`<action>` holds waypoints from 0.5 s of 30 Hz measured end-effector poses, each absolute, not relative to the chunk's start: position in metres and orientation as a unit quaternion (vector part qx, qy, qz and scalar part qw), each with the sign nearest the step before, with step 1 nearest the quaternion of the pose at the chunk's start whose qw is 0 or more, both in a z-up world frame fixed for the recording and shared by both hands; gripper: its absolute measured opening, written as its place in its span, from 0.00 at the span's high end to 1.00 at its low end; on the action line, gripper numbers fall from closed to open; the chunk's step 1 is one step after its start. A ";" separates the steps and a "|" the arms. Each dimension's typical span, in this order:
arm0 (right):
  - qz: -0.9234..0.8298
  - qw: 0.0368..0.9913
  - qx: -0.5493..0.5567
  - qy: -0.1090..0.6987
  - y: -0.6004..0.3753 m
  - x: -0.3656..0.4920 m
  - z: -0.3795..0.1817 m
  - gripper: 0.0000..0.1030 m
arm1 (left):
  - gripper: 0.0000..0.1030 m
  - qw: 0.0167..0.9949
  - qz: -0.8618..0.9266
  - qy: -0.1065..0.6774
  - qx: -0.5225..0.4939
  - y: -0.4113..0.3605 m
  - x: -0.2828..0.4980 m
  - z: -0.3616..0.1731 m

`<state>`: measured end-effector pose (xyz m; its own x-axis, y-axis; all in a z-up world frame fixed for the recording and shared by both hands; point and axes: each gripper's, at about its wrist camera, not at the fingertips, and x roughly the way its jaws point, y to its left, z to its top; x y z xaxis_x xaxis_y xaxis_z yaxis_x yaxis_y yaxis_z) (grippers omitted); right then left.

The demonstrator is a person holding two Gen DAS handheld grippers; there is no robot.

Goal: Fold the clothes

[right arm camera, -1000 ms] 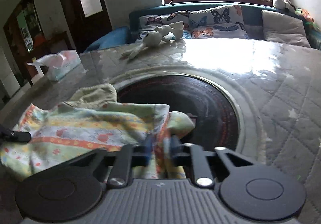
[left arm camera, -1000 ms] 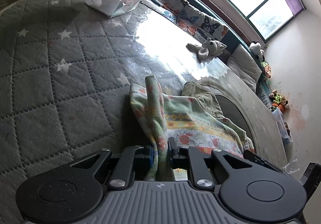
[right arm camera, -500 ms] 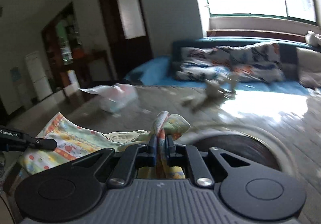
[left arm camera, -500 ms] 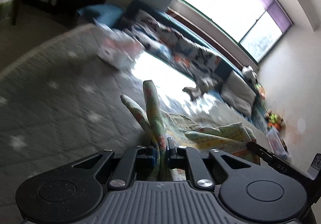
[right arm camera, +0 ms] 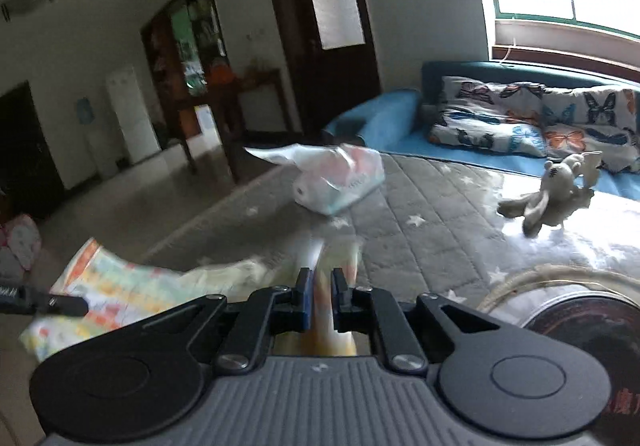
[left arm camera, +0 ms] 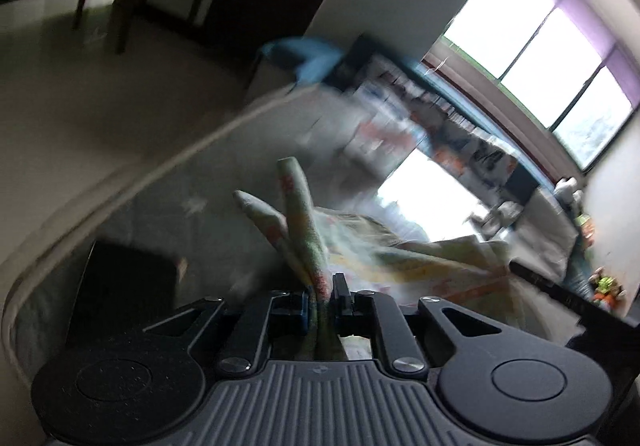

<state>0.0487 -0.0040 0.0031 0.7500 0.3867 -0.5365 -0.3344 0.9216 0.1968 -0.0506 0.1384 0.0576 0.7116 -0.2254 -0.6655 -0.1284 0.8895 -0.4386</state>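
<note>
over the quilted table, both grippers carry one patterned cloth in the air between them.

left gripper: clenched on a bunched corner of the cloth; two rolled ends stick up past the fingers. its jaws have just been opening a little, yet the fabric sits pinched between the pads. dark box lies on the table to its left.

right gripper: clamped on the opposite corner, fabric blurred between the pads; the rest of the cloth trails to the left, toward the other gripper's tip.

further right on the table: tissue pack, stuffed toy, dark round inset.

judgement: step is lift-and-spread before a fold. keep both pinches firm, hold corners level and taut, lay the cloth flat on bare quilt, away from the pack and toy.
</note>
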 end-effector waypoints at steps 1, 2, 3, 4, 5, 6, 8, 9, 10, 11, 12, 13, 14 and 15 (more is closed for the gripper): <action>0.189 0.933 0.039 0.302 -0.003 0.049 0.000 0.89 | 0.80 0.892 -0.020 0.390 -0.230 0.139 -0.050 0.051; 0.188 0.932 0.033 0.307 -0.003 0.048 -0.003 0.89 | 0.71 0.889 -0.014 0.397 -0.226 0.140 -0.050 0.045; 0.187 0.931 0.028 0.311 -0.003 0.046 -0.005 0.89 | 0.63 0.889 -0.011 0.400 -0.224 0.141 -0.051 0.043; 0.186 0.930 0.022 0.315 -0.003 0.045 -0.008 0.89 | 0.60 0.889 -0.008 0.400 -0.224 0.142 -0.053 0.041; 0.185 0.929 0.017 0.320 -0.003 0.044 -0.010 0.89 | 0.54 0.889 -0.005 0.399 -0.223 0.144 -0.055 0.041; 0.185 0.928 0.012 0.324 -0.003 0.043 -0.013 0.89 | 0.53 0.891 -0.002 0.397 -0.221 0.145 -0.057 0.042; 0.193 0.923 0.003 0.332 0.000 0.042 -0.017 0.89 | 0.47 0.895 0.012 0.390 -0.214 0.150 -0.060 0.044; 0.196 0.922 -0.001 0.334 0.003 0.043 -0.018 0.88 | 0.45 0.898 0.020 0.387 -0.210 0.153 -0.061 0.046; 0.199 0.920 -0.006 0.336 0.006 0.044 -0.020 0.86 | 0.45 0.900 0.026 0.383 -0.206 0.155 -0.061 0.048; 0.203 0.919 -0.008 0.338 0.009 0.045 -0.021 0.85 | 0.45 0.902 0.032 0.378 -0.203 0.158 -0.063 0.051; 0.208 0.917 -0.008 0.339 0.013 0.046 -0.023 0.79 | 0.45 0.905 0.037 0.374 -0.201 0.159 -0.065 0.053; 0.213 0.916 -0.008 0.340 0.017 0.048 -0.024 0.76 | 0.45 0.907 0.040 0.370 -0.198 0.160 -0.065 0.056; 0.217 0.915 -0.008 0.340 0.021 0.050 -0.025 0.76 | 0.45 0.909 0.042 0.366 -0.195 0.161 -0.065 0.057; 0.221 0.914 -0.008 0.341 0.025 0.052 -0.026 0.76 | 0.45 0.911 0.044 0.363 -0.193 0.161 -0.064 0.059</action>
